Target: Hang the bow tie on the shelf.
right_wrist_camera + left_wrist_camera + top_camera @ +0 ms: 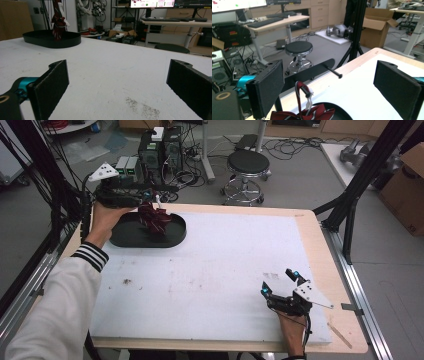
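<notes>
Maroon striped cloth [154, 219] sits in the black tray [127, 238]; left gripper [150, 196] hovers above, fingers spread, likely releasing. Right gripper [280, 282] rests released.

Striped cloth [305, 113] cut off by bottom edge.

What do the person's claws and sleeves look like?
Each claw, left and right, is black with flat dark padded jaws, teal bits near them, a grey three-cornered plate on top and a trailing black cable. The left arm wears a white sleeve with a black-and-white striped cuff.
</notes>
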Tool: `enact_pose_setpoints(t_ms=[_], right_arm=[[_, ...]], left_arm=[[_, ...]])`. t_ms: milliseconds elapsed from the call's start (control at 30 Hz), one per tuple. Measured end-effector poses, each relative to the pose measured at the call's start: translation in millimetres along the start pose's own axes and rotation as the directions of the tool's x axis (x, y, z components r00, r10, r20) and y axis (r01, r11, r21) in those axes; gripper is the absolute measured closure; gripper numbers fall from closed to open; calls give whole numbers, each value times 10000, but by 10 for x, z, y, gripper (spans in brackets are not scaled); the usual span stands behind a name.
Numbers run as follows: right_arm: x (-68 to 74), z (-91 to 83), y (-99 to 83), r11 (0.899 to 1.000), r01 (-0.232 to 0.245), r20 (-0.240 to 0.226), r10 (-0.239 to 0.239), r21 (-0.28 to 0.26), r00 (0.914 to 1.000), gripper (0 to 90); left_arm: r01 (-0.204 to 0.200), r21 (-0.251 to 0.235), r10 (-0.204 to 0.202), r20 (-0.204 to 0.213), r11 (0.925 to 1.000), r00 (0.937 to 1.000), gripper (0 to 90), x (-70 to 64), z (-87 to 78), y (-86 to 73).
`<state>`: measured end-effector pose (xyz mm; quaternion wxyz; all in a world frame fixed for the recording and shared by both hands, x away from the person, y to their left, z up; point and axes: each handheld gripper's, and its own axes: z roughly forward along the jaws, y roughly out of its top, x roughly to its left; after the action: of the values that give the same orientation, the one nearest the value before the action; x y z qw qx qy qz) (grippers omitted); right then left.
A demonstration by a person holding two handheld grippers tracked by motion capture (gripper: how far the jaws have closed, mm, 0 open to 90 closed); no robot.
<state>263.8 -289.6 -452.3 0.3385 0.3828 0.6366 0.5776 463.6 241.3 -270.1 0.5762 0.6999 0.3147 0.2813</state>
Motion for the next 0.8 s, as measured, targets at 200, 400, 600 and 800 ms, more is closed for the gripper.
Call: enact_pose_setpoints(t_ms=[200,400,600,800], right_arm=[[3,-4,0,10000,-40,-36,40,-28,10000,32],[1,-6,-1,10000,40,-35,-40,-87,10000,32],[7,-8,-2,10000,34,2,-34,-90,10000,32],[3,-10,-3,9999,32,15,-32,-138,10000,32]], left_arm=[[-347,-255,354,285,9991,9990,101,-150,-208,0],[-357,-615,384,426,9975,9984,101,-323,-495,-184],[-503,-678,528,351,9964,9980,101,-464,-791,-503],[-386,-882,415,307,9954,9987,102,-578,-1014,-923]])
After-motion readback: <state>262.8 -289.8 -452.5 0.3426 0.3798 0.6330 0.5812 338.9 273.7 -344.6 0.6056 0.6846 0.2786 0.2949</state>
